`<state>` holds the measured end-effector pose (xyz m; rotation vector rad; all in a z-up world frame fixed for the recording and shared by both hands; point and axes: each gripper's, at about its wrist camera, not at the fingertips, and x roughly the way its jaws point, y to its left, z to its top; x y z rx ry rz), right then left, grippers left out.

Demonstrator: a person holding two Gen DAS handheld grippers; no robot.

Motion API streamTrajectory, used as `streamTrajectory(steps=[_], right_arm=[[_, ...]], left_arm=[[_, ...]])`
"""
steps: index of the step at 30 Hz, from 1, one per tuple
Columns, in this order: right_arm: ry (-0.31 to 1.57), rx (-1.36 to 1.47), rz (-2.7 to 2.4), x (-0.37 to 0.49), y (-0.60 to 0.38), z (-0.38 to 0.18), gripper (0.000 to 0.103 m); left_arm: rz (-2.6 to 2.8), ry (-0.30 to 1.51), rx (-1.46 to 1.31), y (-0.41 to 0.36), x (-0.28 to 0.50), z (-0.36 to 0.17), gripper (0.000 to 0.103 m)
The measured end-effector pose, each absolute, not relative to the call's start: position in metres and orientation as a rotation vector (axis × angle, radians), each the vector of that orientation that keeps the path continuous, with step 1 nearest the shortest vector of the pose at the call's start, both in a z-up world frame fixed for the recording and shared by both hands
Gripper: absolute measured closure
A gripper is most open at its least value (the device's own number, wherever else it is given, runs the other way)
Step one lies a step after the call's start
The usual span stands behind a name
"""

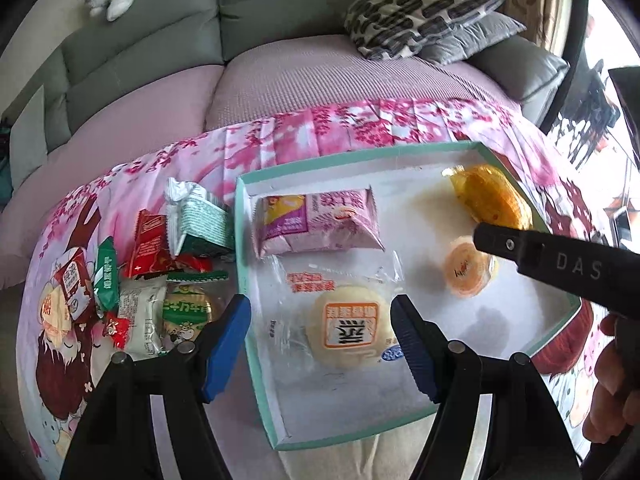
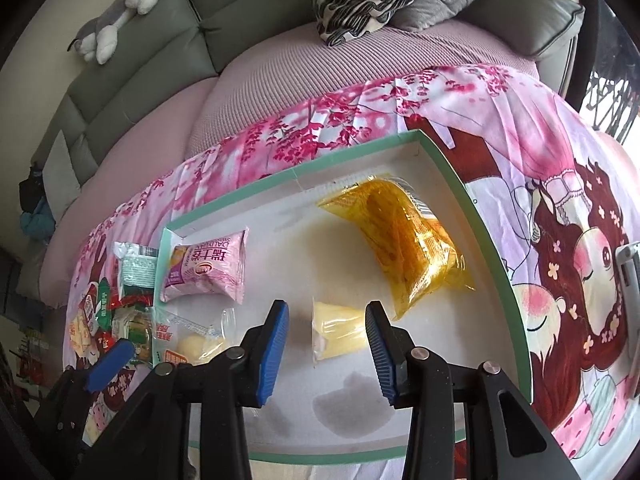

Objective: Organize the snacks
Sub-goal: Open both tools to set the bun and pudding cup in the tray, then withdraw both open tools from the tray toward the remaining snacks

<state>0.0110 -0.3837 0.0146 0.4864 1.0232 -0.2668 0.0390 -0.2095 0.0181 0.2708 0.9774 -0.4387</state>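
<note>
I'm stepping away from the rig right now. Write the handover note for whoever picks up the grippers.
Left gripper: open, empty, over the round bun in clear wrap.
Right gripper: open, empty, around the small jelly cup, not closed on it.
In the teal-rimmed tray: pink bread packet, the bun, the jelly cup, orange-yellow snack bag.
Still outside, on the pink cloth left of the tray: the pile of small packets (red, green, white).
Done: four items in the tray. Left: move the pile over.

txt: "DAS" – right gripper [image 1: 560, 264] | "DALIYUAN" – pink snack pack [image 2: 206, 268]
</note>
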Motion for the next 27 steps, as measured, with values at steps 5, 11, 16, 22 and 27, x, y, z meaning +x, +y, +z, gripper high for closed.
streamTrajectory(steps=[5, 11, 16, 22, 27], right_arm=[[1.020, 0.474, -0.264, 0.012, -0.382, 0.018, 0.060], [1.026, 0.462, -0.262, 0.014, -0.378, 0.017, 0.060], [1.031, 0.442, -0.261, 0.018, -0.373, 0.017, 0.024], [1.021, 0.404, -0.247, 0.022, -0.365, 0.021, 0.004], [1.018, 0.392, -0.242, 0.024, -0.362, 0.021, 0.000]], left_arm=[[-0.388, 0.985, 0.188, -0.192, 0.049, 0.021, 0.030], [-0.225, 0.974, 0.091, -0.158, 0.064, 0.024, 0.030], [-0.089, 0.988, 0.014, -0.128, 0.076, 0.020, 0.016], [-0.034, 1.000, -0.033, -0.113, 0.079, 0.013, 0.015], [-0.026, 1.000, -0.049, -0.110, 0.081, 0.013, 0.012]])
